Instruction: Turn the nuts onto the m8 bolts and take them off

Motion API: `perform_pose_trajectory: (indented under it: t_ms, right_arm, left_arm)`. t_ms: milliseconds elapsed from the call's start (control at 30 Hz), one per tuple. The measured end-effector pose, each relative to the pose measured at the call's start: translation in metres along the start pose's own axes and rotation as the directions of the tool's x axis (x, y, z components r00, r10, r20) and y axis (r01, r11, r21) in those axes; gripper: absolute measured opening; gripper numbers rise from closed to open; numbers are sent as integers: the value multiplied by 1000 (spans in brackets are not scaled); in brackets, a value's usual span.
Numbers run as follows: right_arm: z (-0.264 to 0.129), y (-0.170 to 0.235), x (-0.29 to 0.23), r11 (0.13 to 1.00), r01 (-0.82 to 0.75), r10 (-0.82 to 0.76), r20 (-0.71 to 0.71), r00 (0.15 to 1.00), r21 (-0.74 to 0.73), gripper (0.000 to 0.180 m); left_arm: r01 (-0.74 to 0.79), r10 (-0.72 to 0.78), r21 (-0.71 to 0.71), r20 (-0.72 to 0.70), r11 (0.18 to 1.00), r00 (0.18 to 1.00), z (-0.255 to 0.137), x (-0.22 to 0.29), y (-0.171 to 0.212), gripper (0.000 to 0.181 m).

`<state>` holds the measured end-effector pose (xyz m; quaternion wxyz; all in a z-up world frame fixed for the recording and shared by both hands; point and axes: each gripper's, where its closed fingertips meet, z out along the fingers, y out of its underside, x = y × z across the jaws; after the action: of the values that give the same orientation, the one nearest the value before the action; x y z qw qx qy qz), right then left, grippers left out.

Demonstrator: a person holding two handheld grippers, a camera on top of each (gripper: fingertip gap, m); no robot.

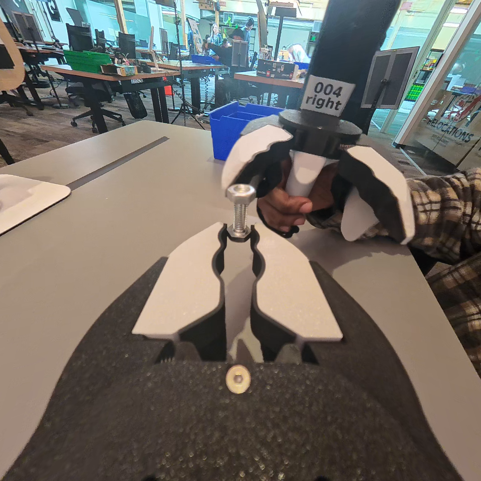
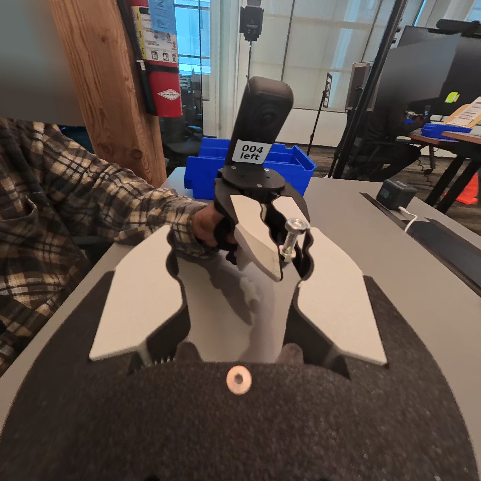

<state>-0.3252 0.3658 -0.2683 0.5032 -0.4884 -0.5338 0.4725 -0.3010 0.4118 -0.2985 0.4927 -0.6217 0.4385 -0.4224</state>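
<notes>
A silver bolt is standing nearly upright above the grey surface, hex head on top, with a nut threaded on near its lower end. I am pinching that nut between the tips of my left fingers, which are closed on it and carrying the whole piece. In the right wrist view the same bolt is leaning slightly, with the nut held at the tips of the left gripper. My right gripper is spread wide and gripping nothing; its right finger is lying just beside the bolt head, the other well apart. A blue bin is sitting behind on the surface.

As I judge it, the step is closing the right fingers on the bolt head to turn it against the held nut. Doing it well means centring the head between both fingers before closing, meeting flat faces and not corners, keeping the left grip firm and the bolt's axis steady, so the thread is running cleanly and nothing is slipping out.
</notes>
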Motion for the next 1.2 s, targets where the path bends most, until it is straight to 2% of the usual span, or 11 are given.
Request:
perform_pose_trajectory:
  t_ms: [167, 300, 400, 467, 667, 833, 967, 1033, 1100, 1200]
  right_arm:
    - [2, -8, 8, 998, -25, 25, -9, 1000, 51, 93]
    - [4, 0, 0, 1000, 0, -1, 17, 1000, 14, 93]
    - [-4, 0, 6, 999, -23, 23, 7, 1000, 38, 87]
    - [-3, -2, 10, 997, -43, 43, 1, 999, 60, 92]
    - [-1, 6, 0, 1000, -14, 13, 30, 999, 4, 95]
    - [-3, -1, 8, 997, -43, 43, 6, 999, 59, 95]
    - [3, 2, -3, 1000, -10, 9, 43, 999, 22, 96]
    - [-4, 3, -3, 1000, 5, -6, 31, 1000, 9, 91]
    - [-8, -2, 3, 999, 1, -1, 5, 1000, 41, 88]
    - [-1, -6, 5, 997, -28, 27, 14, 1000, 69, 93]
  left_arm:
    - [0, 0, -3, -15, 1000, 1000, 3, 5, 1, 16]
    - [-1, 1, -11, -4, 1000, 1000, 2, 2, 2, 16]
    - [16, -16, -13, -2, 1000, 1000, 2, 0, 3, 16]
    - [18, -18, -16, -11, 1000, 1000, 4, 1, 4, 16]
    - [16, -16, -23, -8, 1000, 1000, 5, 2, 5, 16]
    - [18, -19, -11, -15, 1000, 1000, 4, 4, 2, 16]
    - [10, -11, -19, -16, 1000, 1000, 5, 6, 3, 16]
    - [14, -14, -18, -14, 1000, 1000, 4, 5, 2, 16]
    - [18, -19, -12, -13, 1000, 1000, 3, 5, 1, 16]
    - [16, -16, -11, -26, 1000, 1000, 4, 8, 0, 16]
